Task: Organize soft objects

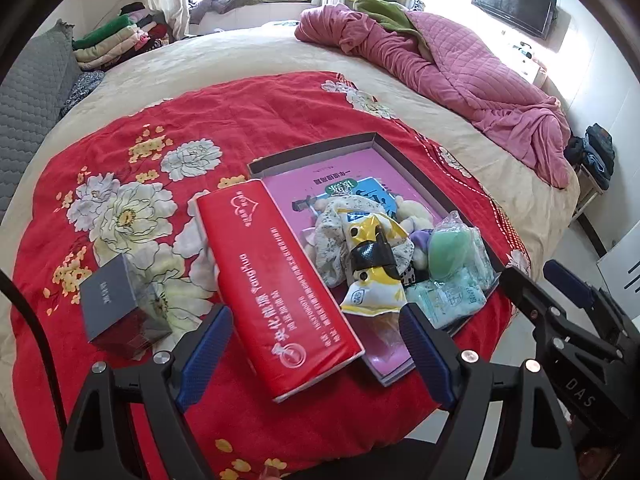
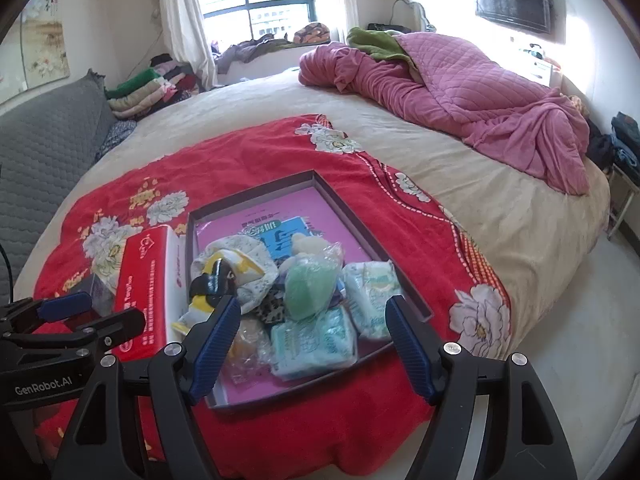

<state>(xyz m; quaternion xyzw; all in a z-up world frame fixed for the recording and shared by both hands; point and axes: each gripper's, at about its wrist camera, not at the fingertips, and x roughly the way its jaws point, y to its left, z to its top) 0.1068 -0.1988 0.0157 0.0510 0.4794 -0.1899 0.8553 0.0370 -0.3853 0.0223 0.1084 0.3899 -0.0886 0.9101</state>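
A shallow dark tray (image 1: 404,160) (image 2: 344,208) with a pink book inside lies on the red floral blanket. In it is a heap of soft things: a yellow-and-black packet (image 1: 372,264) (image 2: 216,280), a floral cloth (image 1: 332,240) (image 2: 248,252), a green sponge in a clear bag (image 1: 450,248) (image 2: 310,290) and pale teal tissue packs (image 1: 448,300) (image 2: 314,340). A red tissue pack (image 1: 276,280) (image 2: 148,272) leans on the tray's left edge. My left gripper (image 1: 316,352) is open just before the red pack. My right gripper (image 2: 310,344) is open and empty over the tray's near end.
A small grey box (image 1: 120,304) (image 2: 94,292) stands on the blanket at the left. A bunched pink quilt (image 1: 460,68) (image 2: 460,88) lies at the back right of the bed. Folded clothes (image 1: 116,40) are stacked at the back left by a grey headboard (image 2: 44,152).
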